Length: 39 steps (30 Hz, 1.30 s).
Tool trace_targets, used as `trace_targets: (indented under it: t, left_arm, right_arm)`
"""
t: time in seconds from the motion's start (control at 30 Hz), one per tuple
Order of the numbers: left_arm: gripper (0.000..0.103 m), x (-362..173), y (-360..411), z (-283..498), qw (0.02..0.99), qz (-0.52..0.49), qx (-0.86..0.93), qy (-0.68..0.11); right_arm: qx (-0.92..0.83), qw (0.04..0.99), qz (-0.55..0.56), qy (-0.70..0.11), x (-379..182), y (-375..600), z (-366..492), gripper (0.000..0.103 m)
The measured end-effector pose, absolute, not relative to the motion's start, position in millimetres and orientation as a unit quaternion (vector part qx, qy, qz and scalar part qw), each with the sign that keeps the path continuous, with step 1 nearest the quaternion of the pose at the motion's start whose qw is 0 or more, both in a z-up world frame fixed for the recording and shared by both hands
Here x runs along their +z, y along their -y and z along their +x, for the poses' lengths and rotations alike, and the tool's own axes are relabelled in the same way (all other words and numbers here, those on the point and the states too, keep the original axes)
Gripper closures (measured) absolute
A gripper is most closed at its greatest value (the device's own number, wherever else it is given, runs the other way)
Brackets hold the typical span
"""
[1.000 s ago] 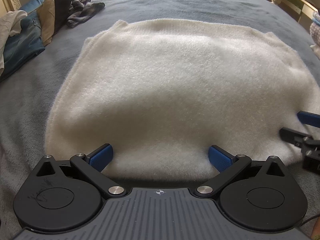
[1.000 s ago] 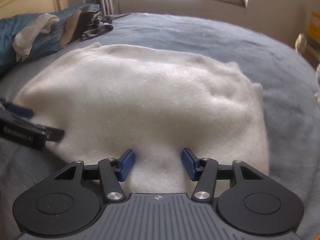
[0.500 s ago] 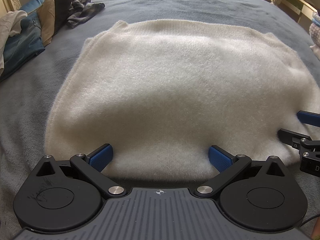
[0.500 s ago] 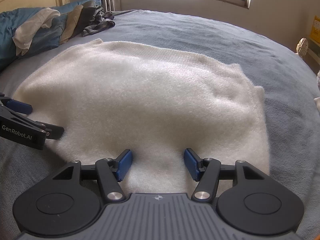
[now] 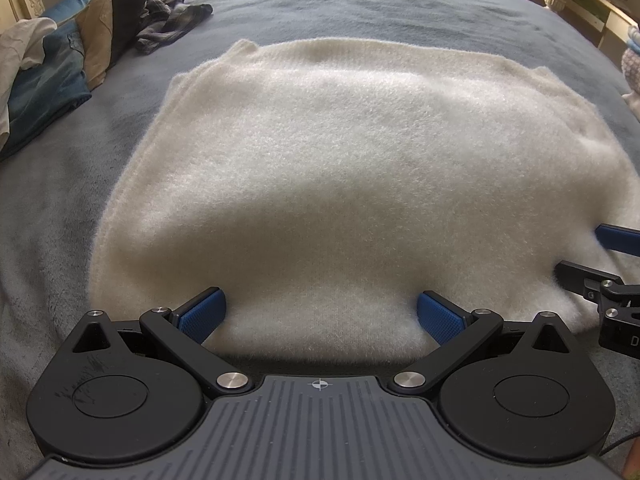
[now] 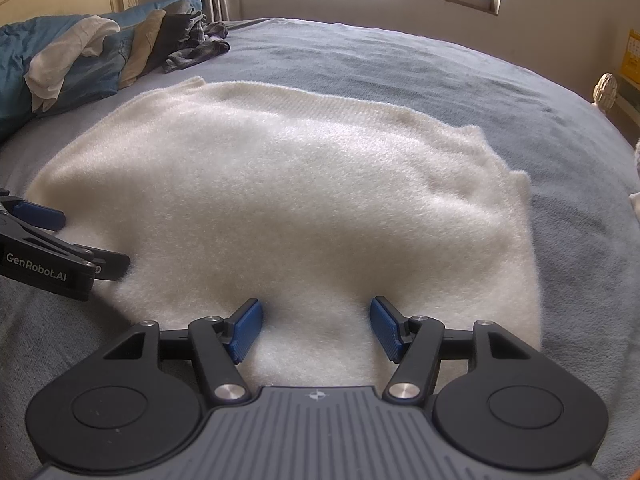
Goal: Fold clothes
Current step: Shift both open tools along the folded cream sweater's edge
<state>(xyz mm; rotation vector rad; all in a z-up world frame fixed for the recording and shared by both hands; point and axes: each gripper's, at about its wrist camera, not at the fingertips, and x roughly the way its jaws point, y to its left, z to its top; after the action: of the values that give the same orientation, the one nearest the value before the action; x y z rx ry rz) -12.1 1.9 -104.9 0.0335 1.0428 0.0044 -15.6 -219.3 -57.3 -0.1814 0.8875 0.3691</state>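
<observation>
**Across the bed, both grippers are sitting open at the sweater's near hem**

On the blue-grey blanket (image 5: 360,8) the cream sweater (image 5: 360,168) is lying flat and spread wide, its fuzzy near edge running right up to both of your tools. You are holding the left gripper (image 5: 320,314) with its blue pads (image 5: 200,314) spread very wide, and the sweater's near hem is sitting between them; nothing is being pinched. You are holding the right gripper (image 6: 316,326) over the same hem further along, its fingers parted to a moderate gap with the knit lying between the pads (image 6: 246,330) (again, no fabric is being clamped). Seen from the right wrist camera, your left gripper is poking in from the left edge, tips resting at the sweater's border. From the left wrist camera, your right gripper (image 5: 600,264) is showing at the right edge, beside the cloth. A pile of other clothes (image 6: 100,52) is lying along the far left side of the bed, well apart from the sweater.
</observation>
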Motion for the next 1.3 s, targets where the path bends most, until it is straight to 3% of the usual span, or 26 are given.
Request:
trace_targets:
  t: [0.83, 1.1, 1.23, 1.27, 1.3]
  left_arm:
    - [0.0, -105, -5, -15, 0.873, 0.004, -0.001, -0.488]
    - [0.002, -85, -15, -51, 0.921, -0.004, -0.042, -0.386]
    - [0.01, -83, -36, -50, 0.928, -0.031, -0.01, -0.372]
    - [0.022, -83, -42, -48, 0.927, -0.04, 0.0, -0.374]
    - [0.025, -83, -48, -46, 0.925, -0.05, 0.01, -0.375]
  right_arm:
    - [0.178, 0.882, -0.086, -0.427, -57, 220, -15, 0.04]
    - [0.178, 0.882, -0.085, -0.428, -58, 220, -15, 0.04]
    - [0.178, 0.882, -0.085, -0.428, -58, 220, -14, 0.04]
    - [0.178, 0.882, -0.085, -0.428, -58, 220, -14, 0.039]
    - [0.178, 0.882, -0.085, -0.428, -58, 220, -15, 0.039]
